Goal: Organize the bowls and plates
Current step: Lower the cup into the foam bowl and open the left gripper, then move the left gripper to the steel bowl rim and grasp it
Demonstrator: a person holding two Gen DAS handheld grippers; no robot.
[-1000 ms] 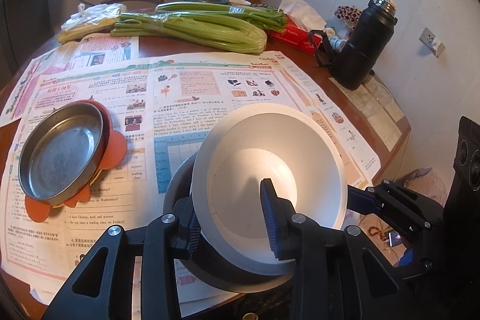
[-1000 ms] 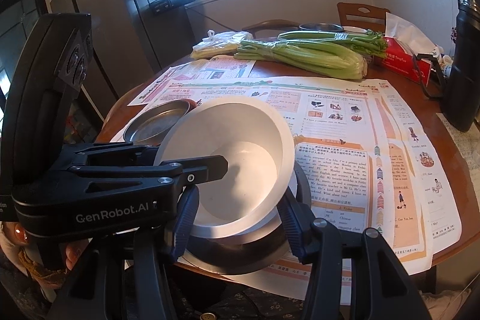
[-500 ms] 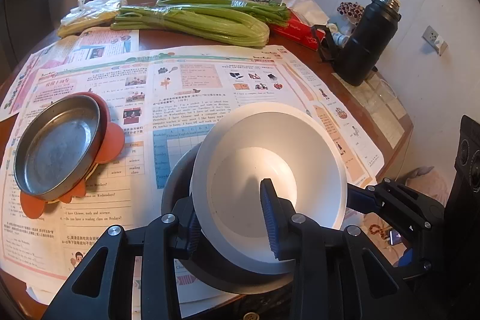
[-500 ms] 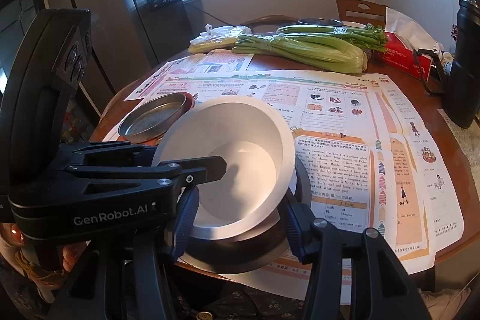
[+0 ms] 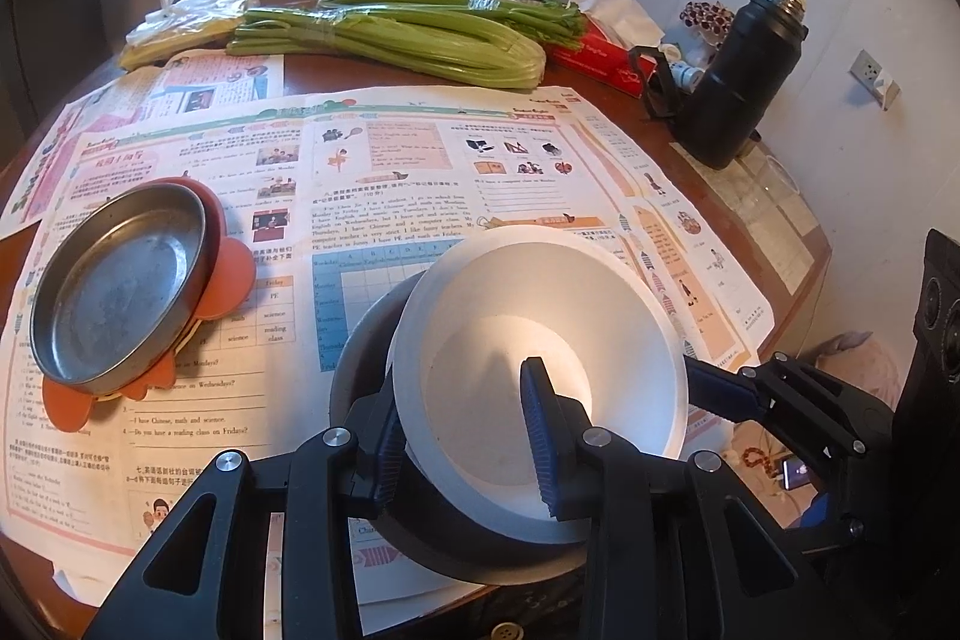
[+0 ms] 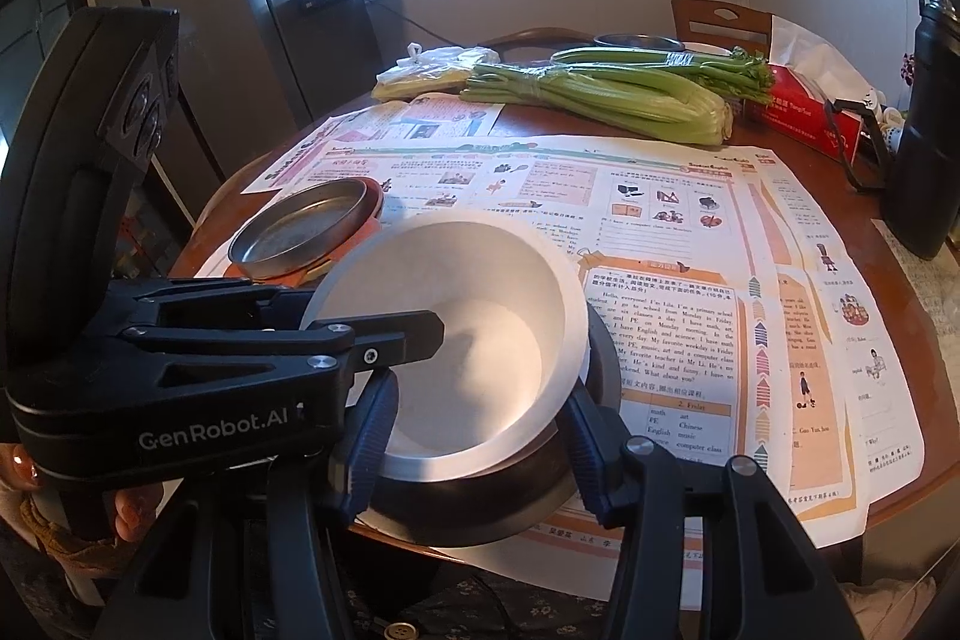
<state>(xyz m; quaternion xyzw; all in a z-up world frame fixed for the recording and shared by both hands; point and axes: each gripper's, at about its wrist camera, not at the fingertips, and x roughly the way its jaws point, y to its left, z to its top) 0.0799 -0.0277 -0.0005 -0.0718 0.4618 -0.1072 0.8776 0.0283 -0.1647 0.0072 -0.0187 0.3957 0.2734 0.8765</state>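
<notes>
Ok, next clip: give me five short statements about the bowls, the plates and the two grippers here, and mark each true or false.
1. The white bowl sits tilted inside a dark metal bowl. True.
2. The left gripper has one finger inside the white bowl and one outside its wall. True.
3. The right gripper is clear of both bowls. False: its fingers flank the nested bowls, closed on them.
4. The steel plate lies straight on the newspaper. False: it rests on an orange plate.
5. The celery lies between the steel plate and the bowls. False: it lies at the table's far side.
</notes>
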